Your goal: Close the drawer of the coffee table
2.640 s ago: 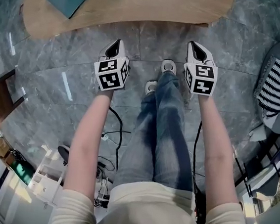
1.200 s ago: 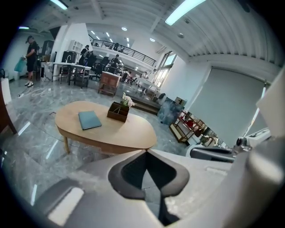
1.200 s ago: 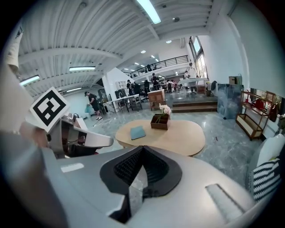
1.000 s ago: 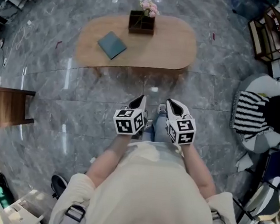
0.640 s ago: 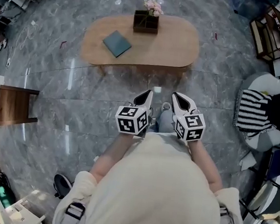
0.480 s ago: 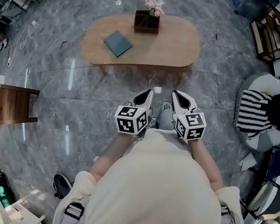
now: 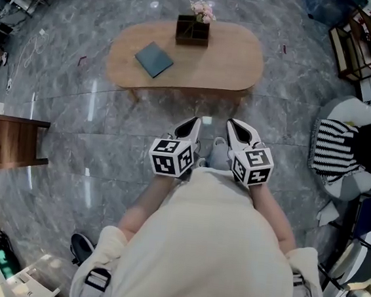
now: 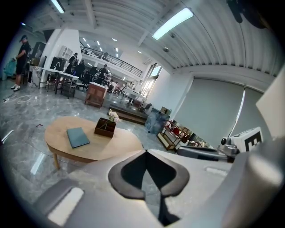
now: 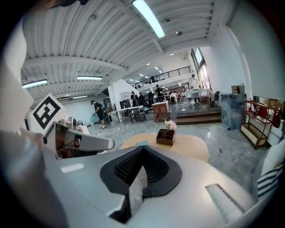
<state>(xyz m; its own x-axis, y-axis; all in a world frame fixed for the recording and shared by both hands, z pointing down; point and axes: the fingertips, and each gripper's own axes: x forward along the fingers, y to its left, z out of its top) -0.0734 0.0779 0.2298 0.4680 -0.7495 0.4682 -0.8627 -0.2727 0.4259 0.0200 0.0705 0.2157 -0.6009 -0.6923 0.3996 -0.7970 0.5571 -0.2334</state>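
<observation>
The oval wooden coffee table point(image 7: 224, 63) stands on the grey marble floor ahead of me, with a teal book point(image 7: 154, 59) and a dark box of pink flowers point(image 7: 192, 30) on top. No drawer sticks out along its near side. My left gripper point(image 7: 195, 122) and right gripper point(image 7: 234, 124) hang side by side in front of my body, well short of the table, both shut and empty. In the left gripper view the closed tips point(image 8: 146, 152) point at the table point(image 8: 58, 133). In the right gripper view the tips point(image 9: 142, 148) point the same way, toward the table point(image 9: 191, 144).
A dark wooden side table point(image 7: 14, 143) stands at the left. A seat with a striped cloth point(image 7: 333, 153) is at the right, a metal rack point(image 7: 358, 44) beyond it. Cables lie at the far left. People stand at desks far back point(image 8: 20, 53).
Since the earliest frame the camera has risen and pulled back, so the whole table now shows. Over the last second both grippers lifted slightly and stayed shut.
</observation>
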